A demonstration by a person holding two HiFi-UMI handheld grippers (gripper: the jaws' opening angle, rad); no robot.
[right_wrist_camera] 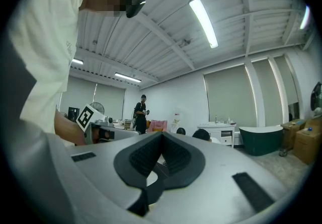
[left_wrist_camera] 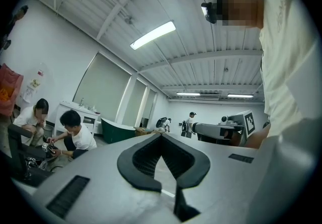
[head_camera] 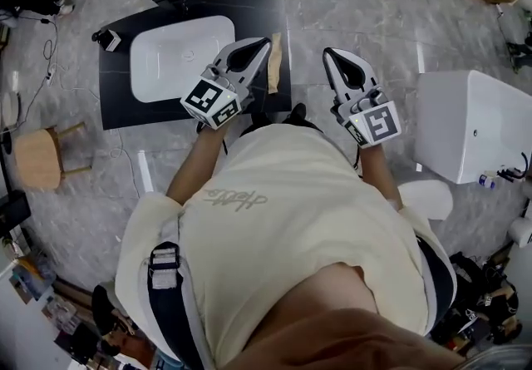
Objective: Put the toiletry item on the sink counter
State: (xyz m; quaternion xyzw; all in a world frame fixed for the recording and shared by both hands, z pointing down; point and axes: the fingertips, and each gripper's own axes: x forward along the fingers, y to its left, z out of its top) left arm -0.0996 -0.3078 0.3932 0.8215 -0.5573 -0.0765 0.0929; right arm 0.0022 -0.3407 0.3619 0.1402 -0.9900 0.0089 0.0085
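We take the tan, long thing [head_camera: 275, 65] for the toiletry item. It lies on the dark counter [head_camera: 116, 98] at its right edge, right of the white basin [head_camera: 174, 61], so the task looks done or not begun. Its long axis runs away from us, nearly parallel to the left tongs [head_camera: 263, 43], whose tip shows just beside it. The right tongs [head_camera: 329, 53] are further to the right, off the counter. Both tongs are closed tip to tip with nothing between them. Both point upward into the room, so the left one would first need to tilt down.
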